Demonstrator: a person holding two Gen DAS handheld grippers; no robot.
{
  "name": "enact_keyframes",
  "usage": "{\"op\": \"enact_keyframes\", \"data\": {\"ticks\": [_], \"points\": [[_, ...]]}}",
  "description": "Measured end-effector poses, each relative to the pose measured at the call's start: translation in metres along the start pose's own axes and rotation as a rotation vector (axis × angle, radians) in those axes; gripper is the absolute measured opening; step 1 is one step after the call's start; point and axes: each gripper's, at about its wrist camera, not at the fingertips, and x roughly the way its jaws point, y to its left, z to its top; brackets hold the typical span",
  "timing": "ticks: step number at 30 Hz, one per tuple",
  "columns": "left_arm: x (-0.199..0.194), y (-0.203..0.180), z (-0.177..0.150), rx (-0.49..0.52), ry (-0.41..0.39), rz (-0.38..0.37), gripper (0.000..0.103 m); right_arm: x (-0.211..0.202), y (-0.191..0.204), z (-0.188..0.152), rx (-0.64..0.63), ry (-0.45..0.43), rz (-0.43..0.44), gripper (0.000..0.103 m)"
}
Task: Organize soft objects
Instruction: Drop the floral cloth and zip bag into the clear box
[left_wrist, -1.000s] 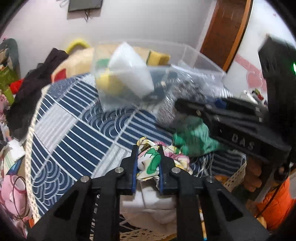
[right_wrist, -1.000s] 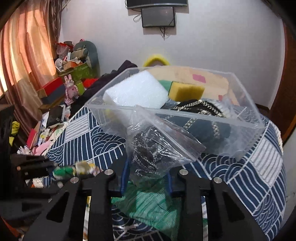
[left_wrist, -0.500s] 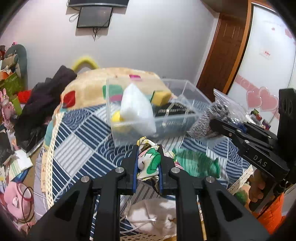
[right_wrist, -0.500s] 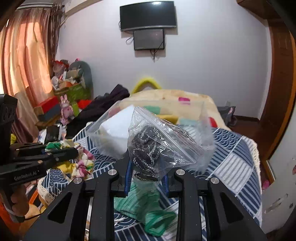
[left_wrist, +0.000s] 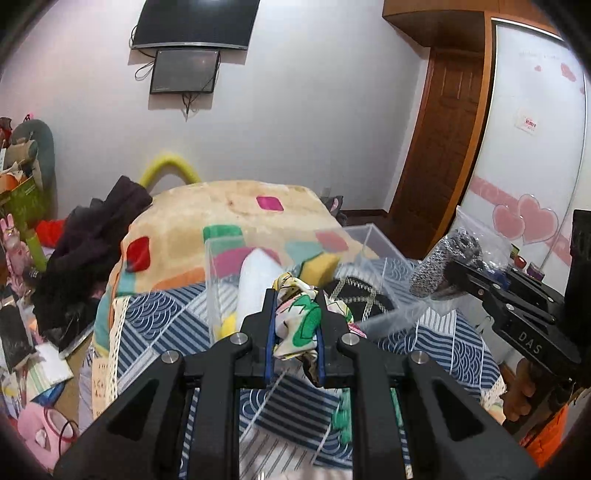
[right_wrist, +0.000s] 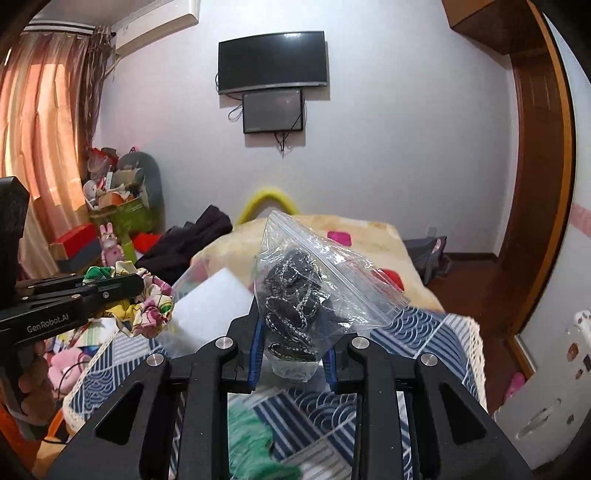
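My left gripper (left_wrist: 295, 328) is clamped on a bunched floral cloth (left_wrist: 297, 321), white with green, yellow and pink print, which bulges out above and below the blue pads. My right gripper (right_wrist: 293, 343) is clamped on the lower end of a clear zip bag (right_wrist: 317, 280) holding a dark cord or chain with light flecks; the bag's sealed edge stands up and leans right, free of anything. Both loads hang in the air above the bed (left_wrist: 155, 332), whose blue-and-white patterned cover shows under each gripper. Taking the clear plastic bin (left_wrist: 280, 266) as landmark: the floral cloth is just in front of its near wall, roughly level with the rim, and the bagged cord is off the bin's right end, seen from the left wrist. Inside the bin I can see a white foam block (left_wrist: 255, 284) against the left side, a yellow sponge (left_wrist: 319, 266) toward the back, and a dark item with a pale chain pattern (left_wrist: 358, 299) on the right. On the near side of the bin, a green cloth (right_wrist: 255, 443) lies on the cover beneath my right gripper. Behind the bin a beige blanket with coloured patches (left_wrist: 229, 214) rises, and dark clothes (left_wrist: 92, 251) pile up to its left.
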Motion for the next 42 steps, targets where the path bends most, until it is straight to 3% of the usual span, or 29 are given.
{"op": "enact_keyframes", "data": {"ticks": [7,16,21,28,30,34,37,42], "points": [[0.024,-0.001,0.016,0.013,0.005,-0.013,0.016,0.019,0.006,0.004,-0.019,0.009,0.016,0.024],[0.069,-0.003,0.014,0.035,0.072,-0.008,0.016,0.061,0.011,-0.01,-0.015,0.124,0.056,0.024],[0.093,0.0,0.006,0.045,0.121,0.021,0.016,0.075,0.007,-0.016,0.018,0.178,0.101,0.024],[0.103,-0.005,-0.004,0.087,0.14,0.063,0.019,0.083,0.005,-0.018,0.007,0.217,0.069,0.026],[0.102,-0.009,-0.005,0.098,0.14,0.084,0.024,0.084,0.007,-0.019,-0.001,0.225,0.048,0.034],[0.098,-0.016,-0.008,0.125,0.146,0.098,0.041,0.075,0.003,-0.018,-0.008,0.199,0.016,0.066],[0.091,-0.019,-0.009,0.133,0.133,0.104,0.052,0.065,-0.004,-0.014,0.006,0.167,0.005,0.083],[0.073,-0.019,-0.007,0.138,0.088,0.128,0.062,0.048,-0.012,-0.008,0.018,0.129,0.0,0.083]]}}
